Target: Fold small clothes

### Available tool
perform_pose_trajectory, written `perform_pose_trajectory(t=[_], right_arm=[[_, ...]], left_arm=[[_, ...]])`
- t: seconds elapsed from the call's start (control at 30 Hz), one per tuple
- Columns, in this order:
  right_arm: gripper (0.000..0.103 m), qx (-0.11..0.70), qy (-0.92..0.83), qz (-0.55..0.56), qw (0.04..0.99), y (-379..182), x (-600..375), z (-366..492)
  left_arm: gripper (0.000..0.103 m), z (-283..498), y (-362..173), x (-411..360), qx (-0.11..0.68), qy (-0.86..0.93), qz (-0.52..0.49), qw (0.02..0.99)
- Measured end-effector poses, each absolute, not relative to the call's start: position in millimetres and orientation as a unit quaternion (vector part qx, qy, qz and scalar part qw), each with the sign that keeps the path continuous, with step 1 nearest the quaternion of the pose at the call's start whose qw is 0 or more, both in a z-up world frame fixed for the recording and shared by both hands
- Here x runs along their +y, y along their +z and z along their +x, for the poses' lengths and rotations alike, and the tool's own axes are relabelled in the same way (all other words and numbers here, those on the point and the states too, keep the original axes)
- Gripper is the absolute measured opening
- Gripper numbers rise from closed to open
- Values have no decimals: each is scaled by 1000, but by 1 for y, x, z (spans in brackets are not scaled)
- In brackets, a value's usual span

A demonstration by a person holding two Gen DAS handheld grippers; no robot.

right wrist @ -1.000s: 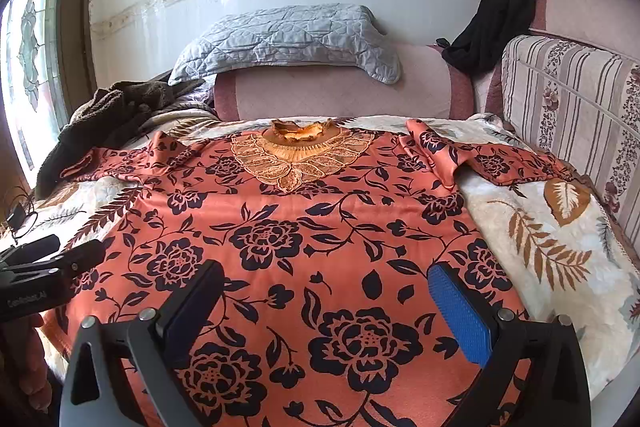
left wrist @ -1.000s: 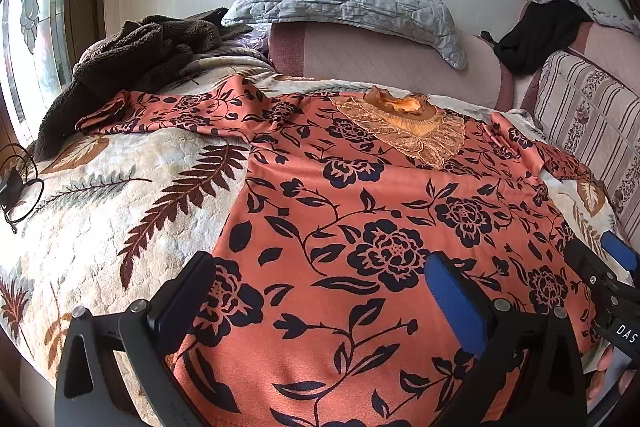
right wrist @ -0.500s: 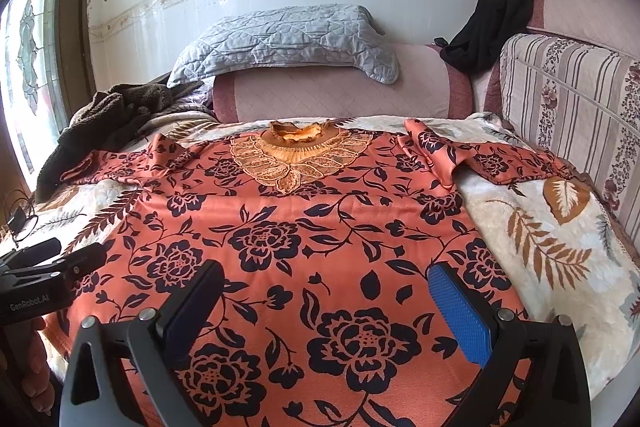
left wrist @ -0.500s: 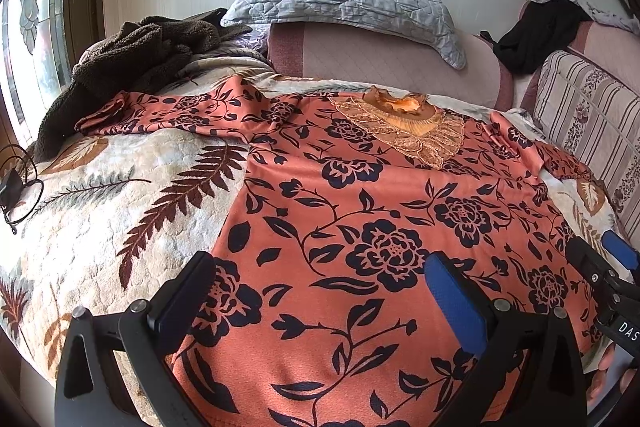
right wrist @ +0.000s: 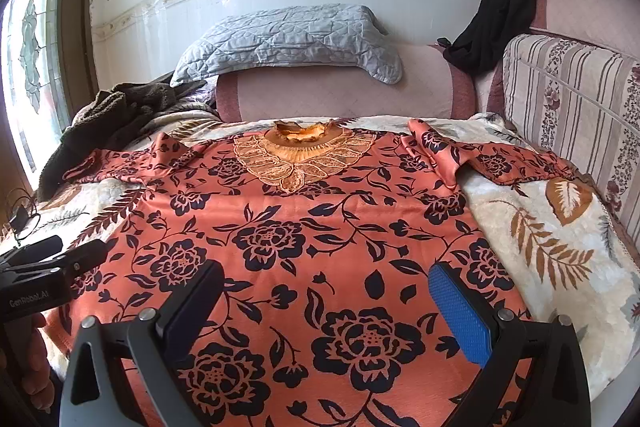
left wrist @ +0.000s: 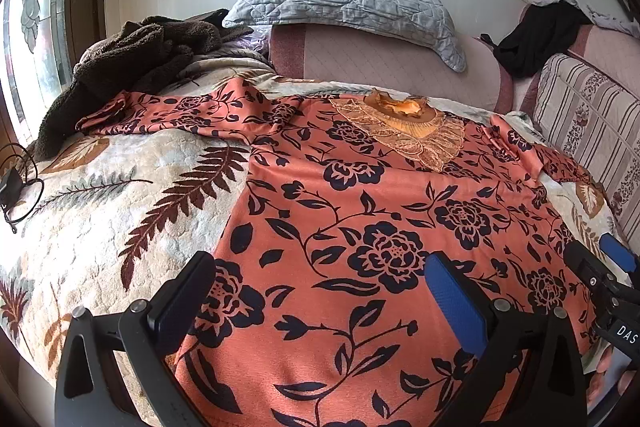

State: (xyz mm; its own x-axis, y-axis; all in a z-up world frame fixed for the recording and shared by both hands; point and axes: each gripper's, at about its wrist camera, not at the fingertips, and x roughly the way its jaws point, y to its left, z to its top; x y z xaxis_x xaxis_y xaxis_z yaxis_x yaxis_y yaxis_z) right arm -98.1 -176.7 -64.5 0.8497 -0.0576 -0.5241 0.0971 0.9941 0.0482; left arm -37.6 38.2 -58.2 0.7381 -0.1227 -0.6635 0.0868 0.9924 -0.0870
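Across the leaf-print blanket [left wrist: 132,195] the orange floral top [left wrist: 360,219] lies face up, collar at twelve o'clock, and it looks light, soft and a bit slick, so I'd pinch it at hem corners or sleeve ends. My left gripper [left wrist: 324,291] hovers with jaws spread over the hem around seven o'clock, empty. My right gripper [right wrist: 332,303] hangs the same way towards five o'clock, jaws wide, gripping nothing.
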Motion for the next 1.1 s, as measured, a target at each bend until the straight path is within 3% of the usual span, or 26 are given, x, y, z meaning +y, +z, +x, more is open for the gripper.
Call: perform_pose_trajectory(t=[0.17, 0.4, 0.6, 0.67, 0.7, 0.87, 0.97, 1.07, 1.1], right_arm=[[103, 272, -15, 79, 959, -54, -193, -106], [103, 234, 6, 323, 917, -24, -340, -104], [102, 231, -90, 474, 845, -64, -529, -27], [96, 224, -100, 516, 821, -82, -576, -1], [90, 227, -111, 519, 816, -90, -593, 12], [90, 239, -162, 529, 798, -117, -643, 64], [78, 257, -189, 521, 792, -128, -654, 83], [49, 281, -220, 505, 786, -139, -663, 98], [34, 293, -234, 496, 783, -141, -665, 101]], left_arm=[[103, -37, -62, 36, 365, -54, -9, 930], [103, -27, -48, 30, 375, -66, -10, 925], [103, 31, -52, 8, 385, -81, -50, 918], [103, 52, -63, 5, 399, -68, -54, 913], [103, 58, -67, 4, 401, -70, -59, 912], [103, 70, -85, 9, 396, -45, -50, 916], [103, 74, -91, 12, 408, -50, -65, 909], [103, 74, -92, 13, 409, -46, -69, 909], [103, 74, -91, 14, 409, -46, -73, 908]])
